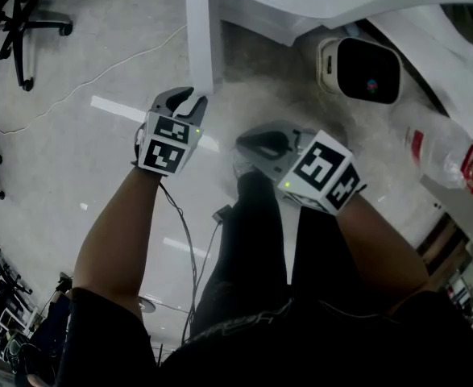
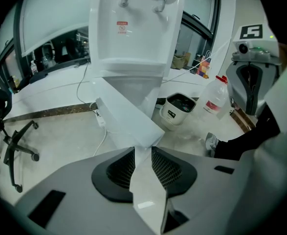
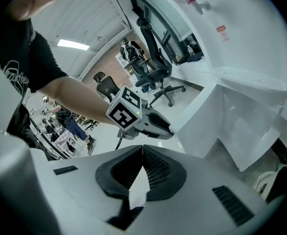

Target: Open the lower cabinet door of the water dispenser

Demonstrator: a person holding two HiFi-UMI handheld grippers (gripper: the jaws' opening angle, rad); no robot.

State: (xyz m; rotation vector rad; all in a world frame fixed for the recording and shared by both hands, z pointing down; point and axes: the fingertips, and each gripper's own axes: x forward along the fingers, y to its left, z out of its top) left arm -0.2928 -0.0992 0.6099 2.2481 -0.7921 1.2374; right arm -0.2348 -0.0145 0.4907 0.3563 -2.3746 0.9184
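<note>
The white water dispenser point(image 2: 133, 33) stands ahead with two taps at its top. Its lower cabinet door point(image 2: 126, 116) is swung out toward me, away from the cabinet. My left gripper point(image 2: 143, 148) is shut on the door's free edge, and the white panel runs between the black pads. From the head view the left gripper point(image 1: 189, 97) holds the bottom corner of the door point(image 1: 200, 39). To the right of the door hangs my right gripper point(image 1: 248, 143), touching nothing. In its own view the right gripper point(image 3: 142, 148) is shut and empty, facing the left gripper point(image 3: 171, 130) and the door point(image 3: 204, 124).
A white pot with a dark lid point(image 1: 361, 69) stands on the floor right of the dispenser. Near it lies a plastic bottle point(image 1: 441, 153) with a red label. An office chair point(image 1: 26, 22) is at the far left. A cable point(image 2: 101, 119) runs beside the door. The person's legs point(image 1: 252, 240) are below the grippers.
</note>
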